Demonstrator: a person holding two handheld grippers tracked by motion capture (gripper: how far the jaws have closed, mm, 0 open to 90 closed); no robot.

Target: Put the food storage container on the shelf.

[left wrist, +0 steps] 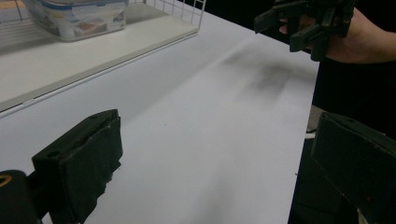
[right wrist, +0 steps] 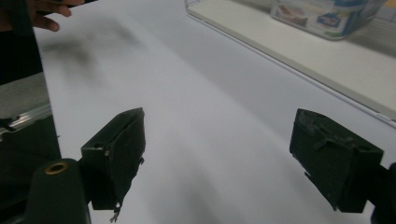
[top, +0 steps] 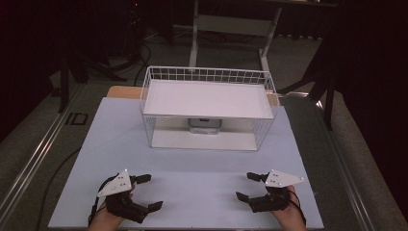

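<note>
i'm holding both grippers low over the near edge of the white table (top: pixel 192 187), well apart from each other. the left gripper (top: pixel 150 191) is sitting at the near left with its jaws spread wide and nothing between them; in the left gripper view i'm seeing bare tabletop between the two black jaws. the right gripper (top: pixel 246 186) is sitting at the near right, its jaws likewise spread wide and gripping nothing, pointing inward toward the left one. each is carrying a grey three-cornered plate on top.

farther back, at the middle of the table, the white wire basket rack (top: pixel 149 96) is standing with a flat white shelf across its upper level. under that shelf, on the rack's lower white board, the clear plastic container (top: pixel 205 125) is resting near the back middle, well apart from both grippers. in the left gripper view i'm seeing that container (left wrist: pixel 77 18) with a printed label, lid on, standing upright on the board.
</note>
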